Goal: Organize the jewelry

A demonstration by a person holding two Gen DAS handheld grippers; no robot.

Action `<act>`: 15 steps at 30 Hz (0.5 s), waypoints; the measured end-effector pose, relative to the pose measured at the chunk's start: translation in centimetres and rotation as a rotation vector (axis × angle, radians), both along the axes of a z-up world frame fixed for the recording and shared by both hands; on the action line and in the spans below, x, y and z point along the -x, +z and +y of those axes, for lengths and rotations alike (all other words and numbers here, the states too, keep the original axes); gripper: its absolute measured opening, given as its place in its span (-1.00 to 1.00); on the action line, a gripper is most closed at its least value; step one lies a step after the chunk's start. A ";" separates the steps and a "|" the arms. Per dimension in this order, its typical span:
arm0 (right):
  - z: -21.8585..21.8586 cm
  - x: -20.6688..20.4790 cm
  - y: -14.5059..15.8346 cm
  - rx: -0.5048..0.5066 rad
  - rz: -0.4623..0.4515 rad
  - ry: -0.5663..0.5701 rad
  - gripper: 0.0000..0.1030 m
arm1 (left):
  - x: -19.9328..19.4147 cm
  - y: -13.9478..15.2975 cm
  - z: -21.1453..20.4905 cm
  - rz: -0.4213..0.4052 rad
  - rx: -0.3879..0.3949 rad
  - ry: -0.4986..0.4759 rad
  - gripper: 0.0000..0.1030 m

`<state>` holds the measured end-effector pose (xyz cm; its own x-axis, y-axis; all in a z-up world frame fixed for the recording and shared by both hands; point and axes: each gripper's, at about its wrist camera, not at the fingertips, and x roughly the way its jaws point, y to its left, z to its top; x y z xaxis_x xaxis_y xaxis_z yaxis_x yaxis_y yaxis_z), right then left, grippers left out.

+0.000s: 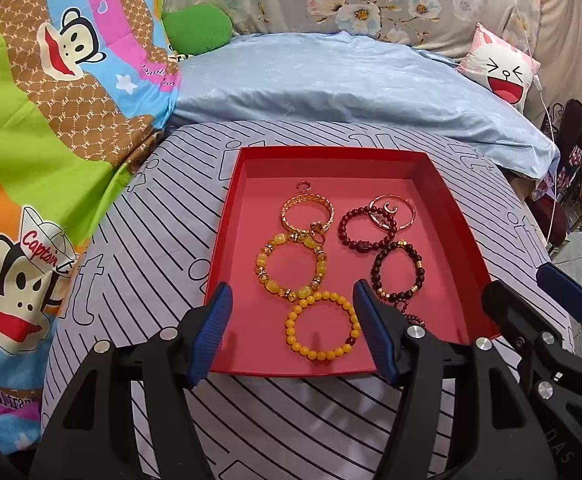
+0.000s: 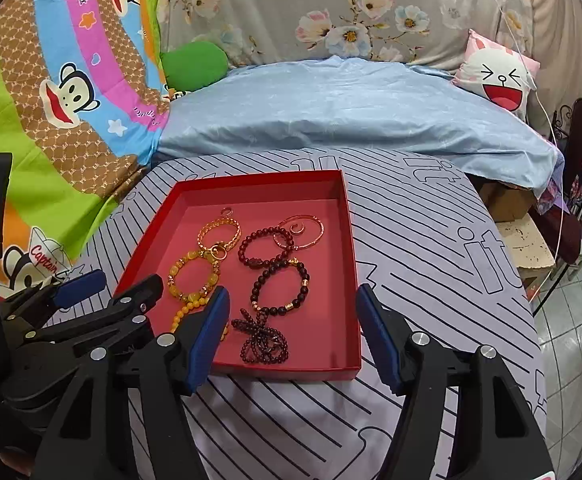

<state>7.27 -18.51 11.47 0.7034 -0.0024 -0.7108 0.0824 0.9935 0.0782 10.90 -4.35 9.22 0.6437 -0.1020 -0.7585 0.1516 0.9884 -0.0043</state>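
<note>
A grey cloth with black stripes and outlined letters (image 1: 139, 272) covers the round-edged surface in front, and behind it lies a pale blue sheet (image 1: 331, 80) over a low mound. On the left hangs a bright cartoon-monkey blanket (image 1: 51, 92) in green, orange, pink and brown, with a green cushion (image 1: 197, 26) tucked beside it, and a grey floral fabric (image 2: 331, 4) drapes the back. At the right a pink-and-white laughing-face pillow (image 2: 499, 74) rests on the blue sheet, with a thin white cable (image 2: 547, 120) running down past it toward a cream stool (image 2: 527, 248) on the pale tiled floor (image 2: 567, 328).
</note>
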 end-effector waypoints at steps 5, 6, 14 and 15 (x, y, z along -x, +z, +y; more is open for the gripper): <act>0.1 0.5 0.3 0.013 -0.003 -0.001 0.23 | 0.5 0.2 0.2 -0.003 -0.005 0.014 0.24; 0.1 0.6 0.4 0.010 -0.002 -0.002 0.23 | 0.7 0.3 0.3 -0.009 -0.009 0.021 0.32; 0.1 1.1 0.3 0.020 0.008 -0.007 0.31 | 1.3 0.3 0.5 -0.007 -0.023 0.020 0.45; 0.1 1.1 0.3 0.026 0.008 -0.008 0.33 | 1.4 0.2 0.5 -0.004 -0.025 0.023 0.49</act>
<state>6.14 -18.44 11.73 0.6975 -0.0265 -0.7161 0.0911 0.9945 0.0520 9.52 -3.85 9.44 0.6489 -0.0684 -0.7577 0.1291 0.9914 0.0210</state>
